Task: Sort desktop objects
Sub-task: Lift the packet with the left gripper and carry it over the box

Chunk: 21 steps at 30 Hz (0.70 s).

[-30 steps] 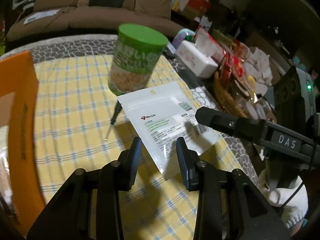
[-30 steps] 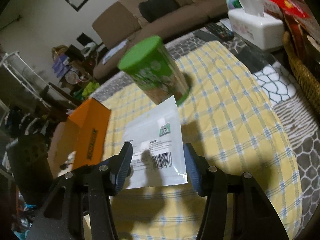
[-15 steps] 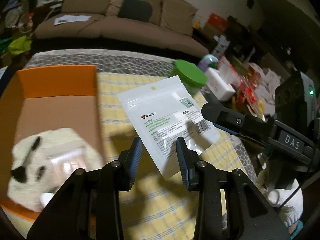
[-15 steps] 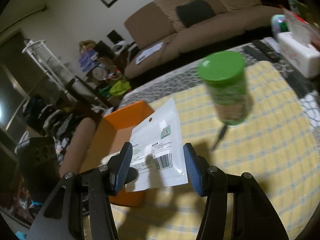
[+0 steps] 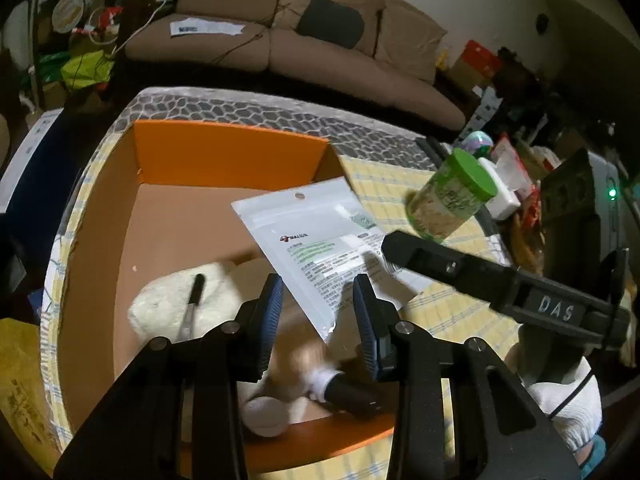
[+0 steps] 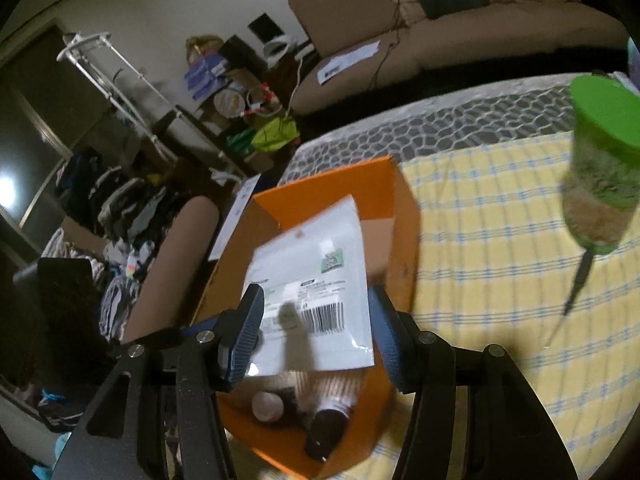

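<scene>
The pouch (image 5: 320,240) hung in the air over the right side of the orange box (image 5: 224,148), partly above its floor and partly above the right wall and the checked cloth (image 5: 400,184) beyond it. In the right wrist view the right gripper (image 6: 316,320) stood part open with the pouch filling the gap, each pad against a side edge, so it seemed to be pinching the pouch across its width. The left gripper (image 5: 318,304) was also part open with the pouch's lower corner between its pads. I could not tell whether those pads pressed on it.

The main risk was the grip. A thin, slick pouch squeezed by its edges could bow and pop out, or slide down under its own weight. Let go where it hung, it could have landed on the right wall and tipped out onto the cloth rather than into the box.

The two grippers were crowded on one small thing. A finger of one lay right by the other's jaws at centre right of the left view, so uneven motion could have twisted the pouch loose or knocked the fingers together.

The jar (image 5: 452,204) and screwdriver (image 6: 576,284) lay outside the box at the right, unsorted.
</scene>
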{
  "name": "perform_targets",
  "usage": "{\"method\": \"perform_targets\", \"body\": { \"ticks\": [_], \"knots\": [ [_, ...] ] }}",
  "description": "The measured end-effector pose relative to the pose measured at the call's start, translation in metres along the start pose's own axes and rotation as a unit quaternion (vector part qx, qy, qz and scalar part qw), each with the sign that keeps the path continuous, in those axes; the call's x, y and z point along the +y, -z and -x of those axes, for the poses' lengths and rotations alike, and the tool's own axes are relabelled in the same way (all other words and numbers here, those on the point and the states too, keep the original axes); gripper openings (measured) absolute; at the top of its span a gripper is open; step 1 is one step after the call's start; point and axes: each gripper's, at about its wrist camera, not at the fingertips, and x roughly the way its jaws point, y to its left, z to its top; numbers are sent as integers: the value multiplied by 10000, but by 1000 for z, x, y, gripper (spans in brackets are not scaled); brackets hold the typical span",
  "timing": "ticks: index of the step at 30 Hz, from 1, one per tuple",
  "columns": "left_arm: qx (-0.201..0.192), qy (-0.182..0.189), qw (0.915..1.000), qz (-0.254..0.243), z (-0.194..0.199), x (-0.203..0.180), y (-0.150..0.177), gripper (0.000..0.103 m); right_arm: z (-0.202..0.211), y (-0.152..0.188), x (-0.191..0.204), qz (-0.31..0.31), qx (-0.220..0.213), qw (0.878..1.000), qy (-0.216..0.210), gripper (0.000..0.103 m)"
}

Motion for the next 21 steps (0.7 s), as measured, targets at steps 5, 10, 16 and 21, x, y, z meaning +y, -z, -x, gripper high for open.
{"method": "perform_targets", "body": {
  "ticks": [5,10,16,21],
  "knots": [
    [147,-42,9999,2,-1,19,12,33,-21,13,11,220,343,9991,124,56],
    [195,-144,9997,-102,13,31,26,33,-29,27,28,479,616,9969,143,57],
    [261,-332,9991,-42,28,50,41,33,-45,49,52,845,1032,9910,91,57],
    [321,-510,9981,-81,38,62,50,33,-62,68,72,1156,1400,9834,42,57]
  ]
}}
